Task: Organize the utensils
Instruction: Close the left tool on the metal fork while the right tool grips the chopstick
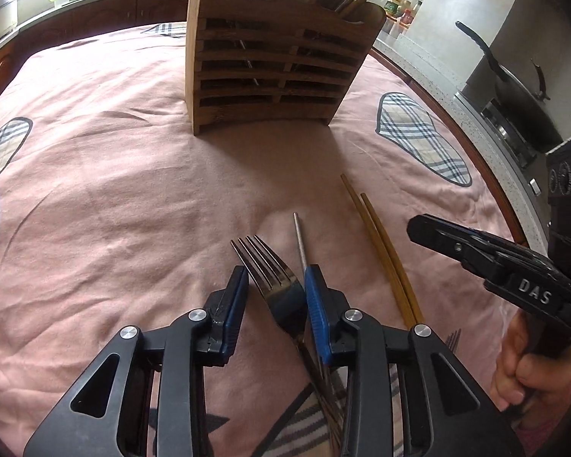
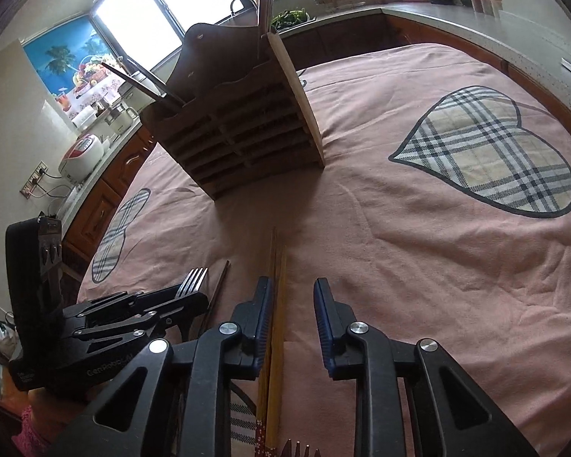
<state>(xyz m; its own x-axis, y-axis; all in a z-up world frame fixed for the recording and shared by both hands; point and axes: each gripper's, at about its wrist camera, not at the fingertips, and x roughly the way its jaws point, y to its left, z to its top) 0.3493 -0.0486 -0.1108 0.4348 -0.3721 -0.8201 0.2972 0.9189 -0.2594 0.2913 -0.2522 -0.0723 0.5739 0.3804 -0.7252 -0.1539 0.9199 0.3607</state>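
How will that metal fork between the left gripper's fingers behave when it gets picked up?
The fork looks polished, so it may slip against the pads. It is probably stiff and won't bend. The left gripper sits near the tines, so the long handle could tilt downward.

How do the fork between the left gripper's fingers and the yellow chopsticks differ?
The fork is shiny dark metal with tines; the chopsticks are plain yellow sticks, a pair side by side. The fork sits between the open fingers of the left gripper; the chopsticks run under the right gripper, near its left finger. In the left wrist view the chopsticks reach farther toward the wooden holder. Both lie on the pink cloth.
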